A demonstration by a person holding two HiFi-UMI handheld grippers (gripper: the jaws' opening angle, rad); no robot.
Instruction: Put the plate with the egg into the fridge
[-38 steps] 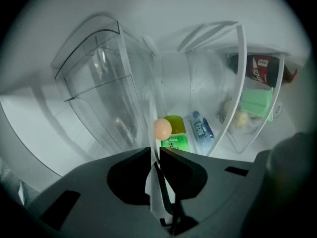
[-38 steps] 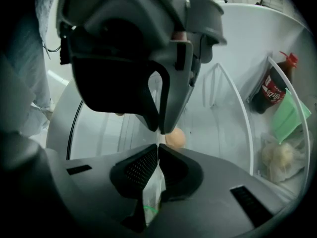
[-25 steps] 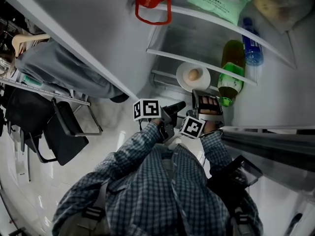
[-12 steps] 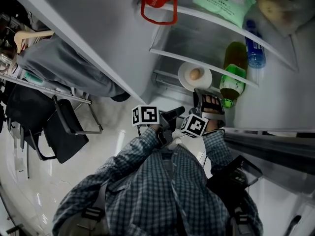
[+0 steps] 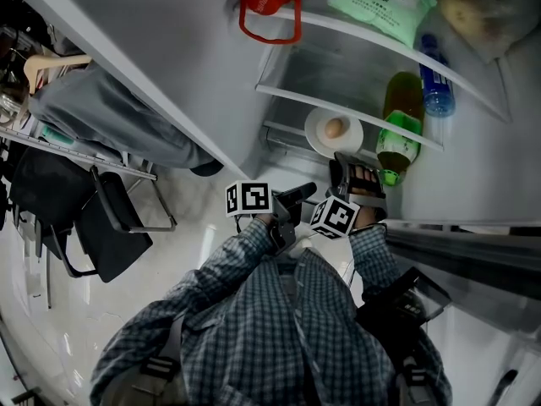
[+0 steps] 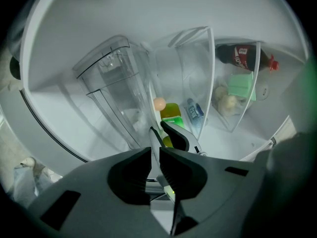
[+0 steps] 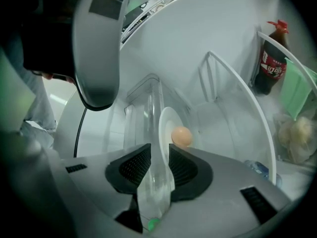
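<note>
Plate delivered, nothing moving
Plate and egg sit unchanged inside the fridge; my right gripper waits beside them, jaws slightly apart, empty; left gripper nearly closed, empty.

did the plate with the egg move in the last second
No. The plate keeps the same spot beside the green bottle on the fridge shelf.

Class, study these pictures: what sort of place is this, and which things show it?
Likely an office or home room, at an open fridge: its glass shelves hold a green bottle and a plate with an egg, and black chairs stand on the shiny floor beside it.
</note>
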